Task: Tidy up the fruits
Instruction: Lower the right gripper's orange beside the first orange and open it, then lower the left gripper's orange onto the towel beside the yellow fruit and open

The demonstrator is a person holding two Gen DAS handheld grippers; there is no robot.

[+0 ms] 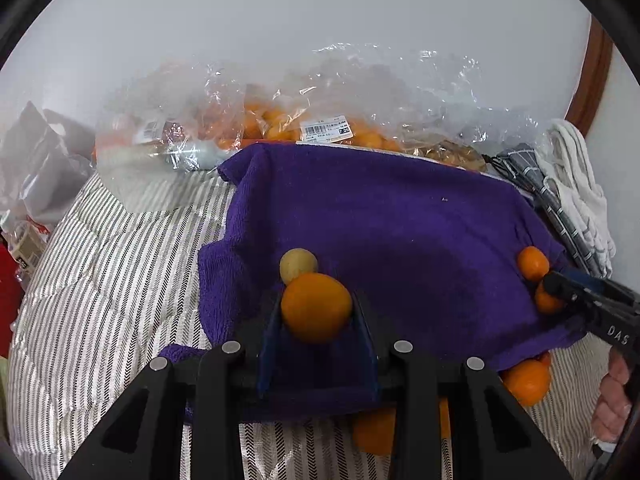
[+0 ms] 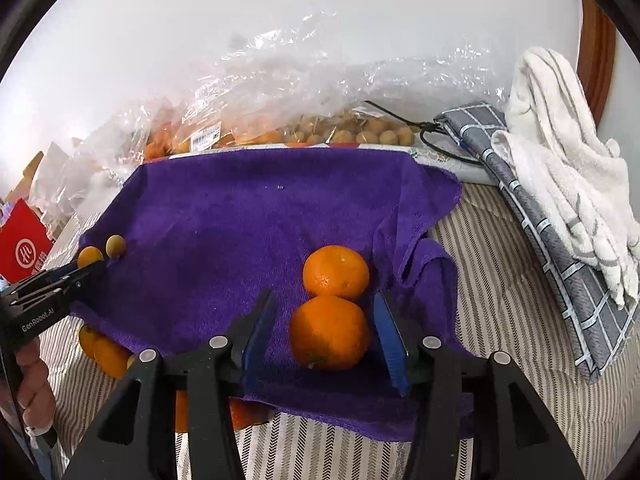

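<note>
Left gripper (image 1: 316,312) pinches an orange (image 1: 316,307) at lower centre of its view, both pads pressed to the fruit's sides, with a small tan fruit (image 1: 298,266) touching it just above. My right gripper (image 2: 324,332) stands spread around a second orange (image 2: 329,333) at lower centre of the right view; there is a clear gap at the left pad, and the right pad looks close to the skin but not pressing. A third orange (image 2: 336,272) sits just above, touching the second.

I judge the step to be laying fruit out by kind on the purple towel (image 2: 248,216). To do it well, I would lower the left orange until the towel takes its weight before letting go, and set it against the tan fruit lightly so neither rolls. On the right I would lift the fingers straight away from the pair, without brushing either orange.

The towel lies rumpled over a striped quilt (image 1: 112,280), soft and uneven, so round fruit may creep toward the folds. More oranges (image 2: 106,354) peek from under the towel's lower left edge. Clear bags (image 1: 280,112) of fruit lie across the top against a pale wall; a white cloth (image 2: 560,160) and a grey checked cloth (image 2: 560,280) are heaped at the right, and a red box (image 2: 24,248) shows at the left edge.
</note>
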